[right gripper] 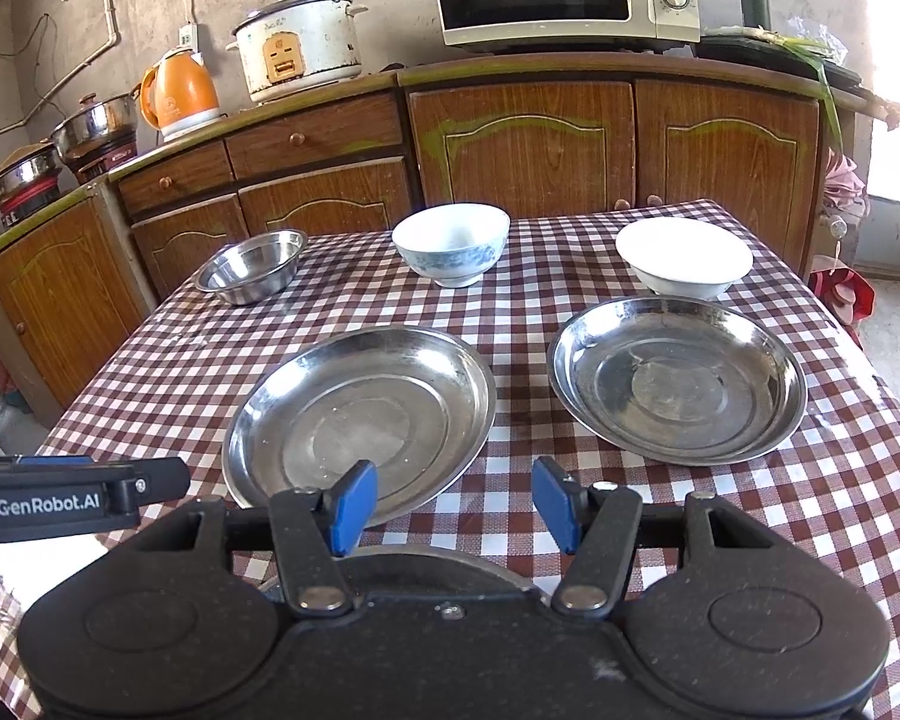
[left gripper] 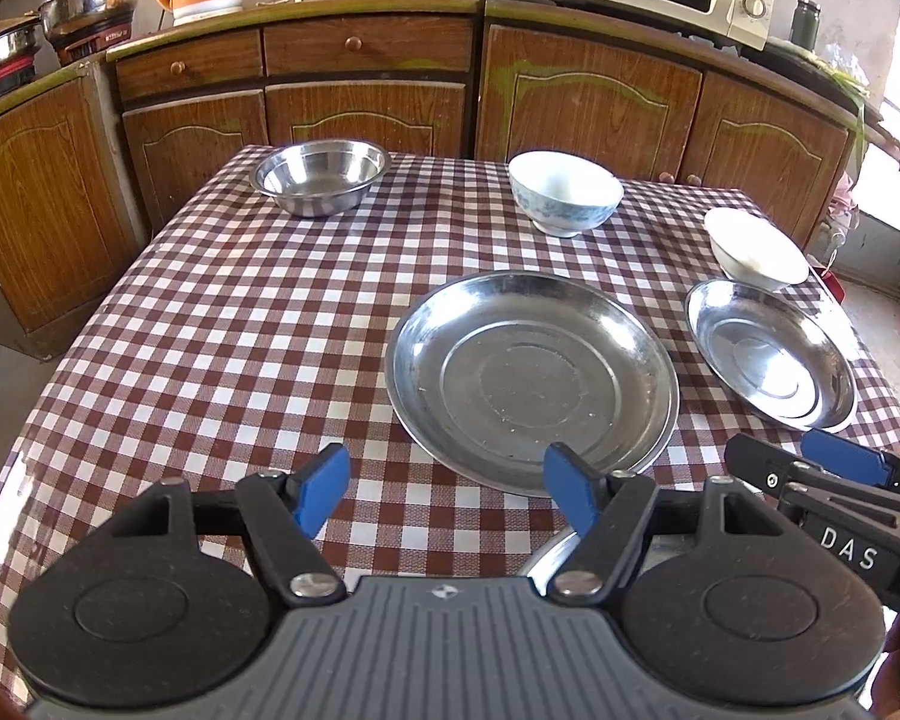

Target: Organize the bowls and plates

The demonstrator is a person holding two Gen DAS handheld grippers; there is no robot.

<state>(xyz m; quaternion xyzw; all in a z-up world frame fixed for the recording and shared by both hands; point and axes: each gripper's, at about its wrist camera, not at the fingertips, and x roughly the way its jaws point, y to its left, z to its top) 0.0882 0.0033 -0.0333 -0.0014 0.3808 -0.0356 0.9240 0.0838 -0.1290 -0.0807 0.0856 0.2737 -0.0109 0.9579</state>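
Both the left gripper (left gripper: 447, 495) and right gripper (right gripper: 455, 504) hung half open and empty over the table's (left gripper: 210, 324) near edge, where the thin, slick steel plates (right gripper: 360, 414) wanted rim pinches, the breakable china bowls (right gripper: 450, 243) by the far edge gentler ones.

On the checked tabletop (right gripper: 750, 510) stand three bowls: one steel bowl (right gripper: 249, 266), one blue-patterned white bowl (right gripper: 450, 252) and one plain white bowl (right gripper: 684, 256). Two steel plates lie in full view, the nearer plate (right gripper: 360, 414) and the right-hand plate (right gripper: 677, 381). A curved metal rim (right gripper: 390, 558) under the tongs may be a third plate.
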